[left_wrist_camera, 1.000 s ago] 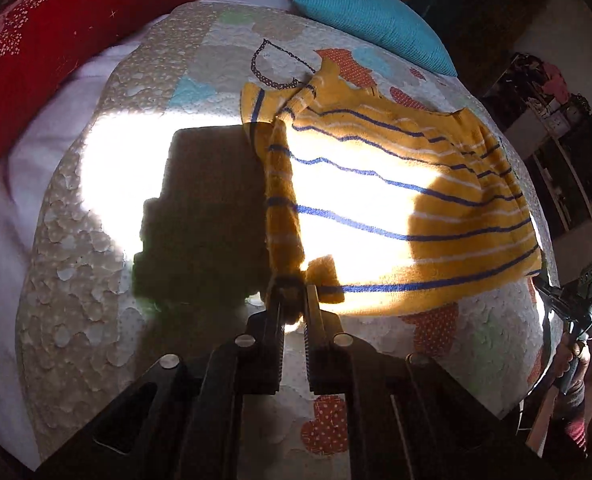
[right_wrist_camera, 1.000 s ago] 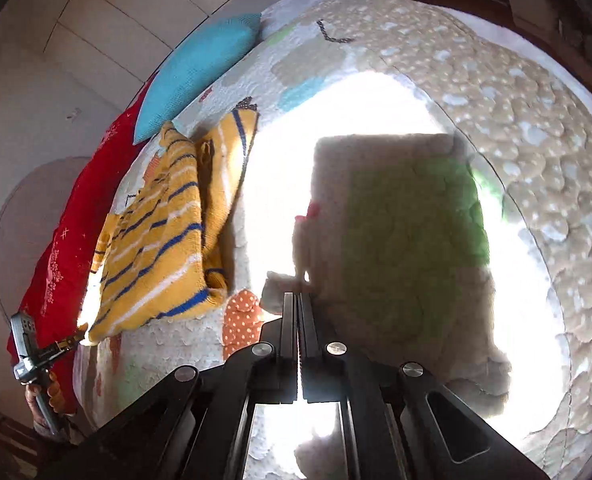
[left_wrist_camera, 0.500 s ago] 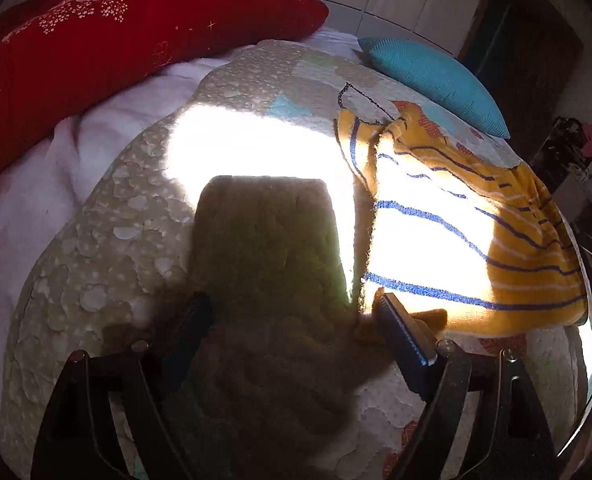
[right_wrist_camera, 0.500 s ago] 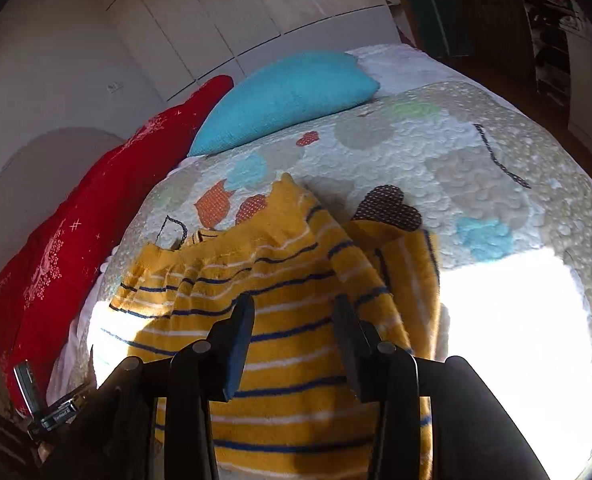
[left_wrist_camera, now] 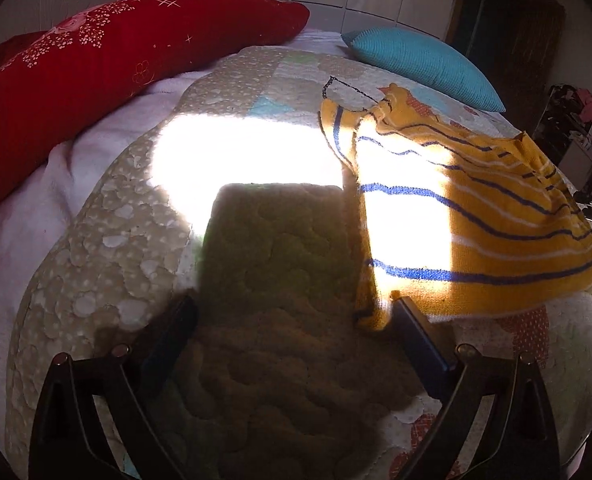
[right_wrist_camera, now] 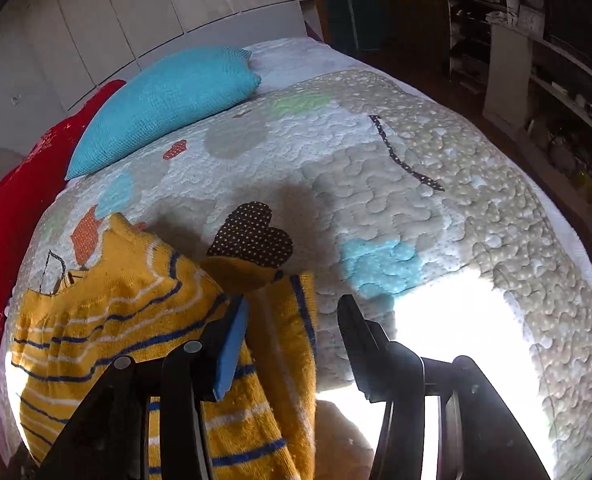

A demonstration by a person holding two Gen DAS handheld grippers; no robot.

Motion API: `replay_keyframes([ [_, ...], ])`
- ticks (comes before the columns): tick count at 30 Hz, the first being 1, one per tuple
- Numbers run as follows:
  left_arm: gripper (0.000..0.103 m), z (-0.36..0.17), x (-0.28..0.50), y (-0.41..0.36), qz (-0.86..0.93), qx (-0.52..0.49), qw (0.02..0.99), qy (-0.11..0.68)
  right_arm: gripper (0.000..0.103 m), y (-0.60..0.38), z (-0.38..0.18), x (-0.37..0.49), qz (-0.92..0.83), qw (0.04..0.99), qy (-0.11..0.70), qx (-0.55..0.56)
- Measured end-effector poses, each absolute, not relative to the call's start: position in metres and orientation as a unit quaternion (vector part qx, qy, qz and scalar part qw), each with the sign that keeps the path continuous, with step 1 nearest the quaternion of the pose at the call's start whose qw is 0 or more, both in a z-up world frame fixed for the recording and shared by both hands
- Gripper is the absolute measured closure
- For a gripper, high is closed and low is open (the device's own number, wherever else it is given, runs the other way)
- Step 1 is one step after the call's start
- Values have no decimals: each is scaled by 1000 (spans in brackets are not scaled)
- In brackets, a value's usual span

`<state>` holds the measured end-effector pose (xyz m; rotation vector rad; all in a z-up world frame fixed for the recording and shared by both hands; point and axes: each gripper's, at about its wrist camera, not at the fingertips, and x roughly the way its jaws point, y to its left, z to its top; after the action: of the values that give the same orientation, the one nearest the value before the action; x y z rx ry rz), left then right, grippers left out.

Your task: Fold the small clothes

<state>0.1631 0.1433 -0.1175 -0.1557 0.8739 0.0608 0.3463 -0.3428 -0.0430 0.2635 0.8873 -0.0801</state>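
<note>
A small yellow sweater [left_wrist_camera: 475,208] with blue and white stripes lies on the patchwork quilt [left_wrist_camera: 108,240], partly in bright sun. My left gripper [left_wrist_camera: 292,320] hovers over bare shaded quilt. Its jaws are wide and still opening, with nothing between them, and its right fingertip [left_wrist_camera: 411,320] is beside the sweater's near corner. In the right wrist view, the sweater [right_wrist_camera: 116,320] fills the lower left. My right gripper [right_wrist_camera: 292,320] is above the sweater's folded side. Its jaws are opening, and a strip of the sweater lies loose between them, not pinched.
A long red pillow [left_wrist_camera: 96,64] and a blue cushion [left_wrist_camera: 419,60] lie at the head of the bed. White cupboard doors [right_wrist_camera: 176,4] stand behind. Cluttered shelves [right_wrist_camera: 535,60] line the room's right side beyond the quilt's edge [right_wrist_camera: 567,240].
The left gripper let go of the sweater's folded edge and opened wide. The right gripper went from shut to open and swung from bare quilt over to the sweater.
</note>
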Motion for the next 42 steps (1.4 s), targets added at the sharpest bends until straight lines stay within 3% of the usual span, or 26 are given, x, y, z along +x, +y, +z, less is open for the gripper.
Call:
replay_keyframes([
  [5,5,-117,161,140,46,-63,905,419,40,-317,-5,297,21,914,391,107],
  [22,0,-113,150,133,134,-20,908,396,38,-88,-41,253,181,894,406,-66],
  [28,0,-113,150,133,134,-22,908,397,36,-74,-74,267,170,881,436,-68],
  [35,0,-114,151,135,131,-28,907,399,25,-69,-83,260,166,890,416,-83],
  [42,0,-114,151,134,136,-24,906,400,22,-68,-86,257,161,894,408,-89],
])
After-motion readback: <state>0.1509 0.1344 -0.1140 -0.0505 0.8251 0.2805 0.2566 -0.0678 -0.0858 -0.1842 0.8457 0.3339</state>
